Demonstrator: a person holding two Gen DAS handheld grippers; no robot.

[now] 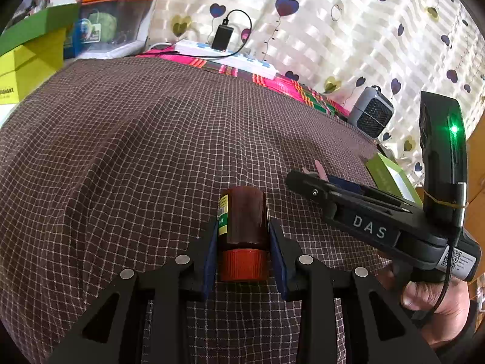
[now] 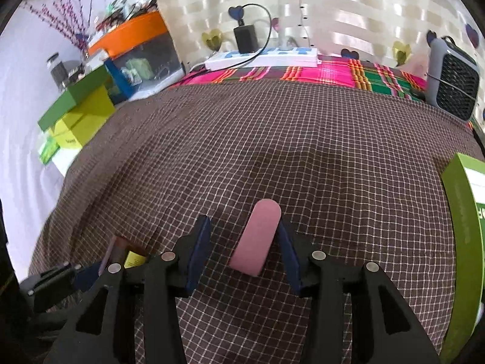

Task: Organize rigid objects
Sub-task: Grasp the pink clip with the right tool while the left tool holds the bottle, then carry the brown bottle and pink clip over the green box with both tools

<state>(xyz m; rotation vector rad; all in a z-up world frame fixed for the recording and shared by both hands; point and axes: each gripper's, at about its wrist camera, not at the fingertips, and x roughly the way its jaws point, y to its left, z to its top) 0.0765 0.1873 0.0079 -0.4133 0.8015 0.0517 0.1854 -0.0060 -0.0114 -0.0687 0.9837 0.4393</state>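
A brown bottle [image 1: 242, 212] with a red cap and a yellow-green label lies on the brown checked cloth [image 1: 151, 151], cap toward the camera. My left gripper [image 1: 242, 227] is shut on it, a blue pad pressing each side. A pink oblong bar [image 2: 257, 236] lies on the cloth between the fingers of my right gripper [image 2: 244, 224]. It leans against the right pad, and a wide gap separates it from the left pad, so this gripper is open. In the left wrist view the right gripper [image 1: 303, 179] shows from the side, held by a hand [image 1: 430, 300]. The bottle [image 2: 133, 256] also appears at the right wrist view's lower left.
A green box [image 2: 463, 227] lies close on the right. A grey fan [image 2: 454, 82] stands at the back right, and a white power strip [image 2: 263, 56] with a black charger lies along the back edge. Stacked green and yellow boxes [image 2: 81, 112] and an orange-lidded bin [image 2: 133, 33] sit on the left.
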